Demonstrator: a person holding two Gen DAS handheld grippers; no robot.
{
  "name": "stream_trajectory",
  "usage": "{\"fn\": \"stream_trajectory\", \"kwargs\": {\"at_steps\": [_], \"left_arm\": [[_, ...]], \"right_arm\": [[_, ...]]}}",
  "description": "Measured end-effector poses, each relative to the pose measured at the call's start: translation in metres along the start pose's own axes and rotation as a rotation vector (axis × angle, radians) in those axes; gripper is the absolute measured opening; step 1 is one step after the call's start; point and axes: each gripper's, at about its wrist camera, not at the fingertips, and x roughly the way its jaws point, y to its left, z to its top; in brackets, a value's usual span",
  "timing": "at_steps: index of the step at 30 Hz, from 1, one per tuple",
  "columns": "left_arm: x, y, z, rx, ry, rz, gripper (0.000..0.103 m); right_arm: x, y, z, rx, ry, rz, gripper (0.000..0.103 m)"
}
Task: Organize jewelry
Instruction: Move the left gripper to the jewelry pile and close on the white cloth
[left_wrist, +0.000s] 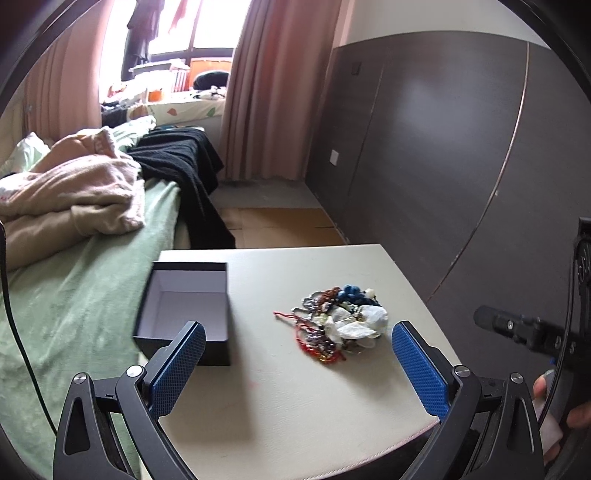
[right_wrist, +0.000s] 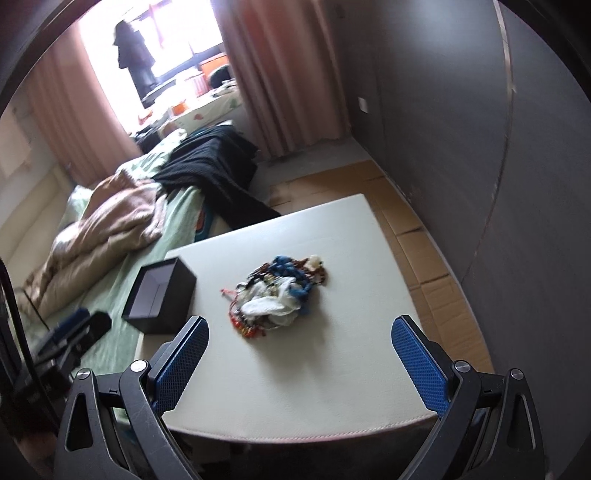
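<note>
My left gripper (left_wrist: 297, 345): jaws spread wide, holding nothing, above the table's near edge | my right gripper (right_wrist: 300, 341): likewise spread and unloaded | jewelry pile (left_wrist: 338, 323), tangled beads and cords with white wrapping: mid-table (left_wrist: 295, 398), nearer its right edge | black box (left_wrist: 184, 314), lidless, white-lined: left edge, overhanging toward the green bed (left_wrist: 74, 295).

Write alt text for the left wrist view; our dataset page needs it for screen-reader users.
A tangled pile of jewelry lies on a pale table, beside an open, empty black box at its left edge. The open left gripper hovers in front, holding nothing; a bed lies behind.
</note>
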Motion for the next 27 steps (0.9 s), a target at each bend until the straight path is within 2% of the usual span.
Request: {"fn": "stream_trajectory", "kwargs": {"at_steps": [3,10,13,19,23,27], "left_arm": [[0.009,-0.007,-0.001,0.009,0.019,-0.017,0.095],[0.036,-0.028,-0.005,0.045,0.060,-0.062,0.088],[0.050,-0.036,-0.008,0.070,0.083,-0.075,0.081],[0.081,-0.050,-0.014,0.101,0.138,-0.100,0.071],[0.099,-0.052,-0.016,0.089,0.185,-0.113,0.063],[0.109,-0.055,-0.017,0.094,0.188,-0.110,0.062]], "right_arm": [[0.004,-0.007,0.005,0.051,0.018,-0.044,0.100],[0.016,-0.025,0.012,0.164,0.049,-0.043,0.100],[0.020,-0.030,0.015,0.200,0.051,-0.058,0.100],[0.036,-0.040,0.020,0.274,0.091,0.014,0.100],[0.046,-0.052,0.020,0.324,0.122,0.012,0.100],[0.052,-0.060,0.021,0.353,0.139,0.012,0.100]]}}
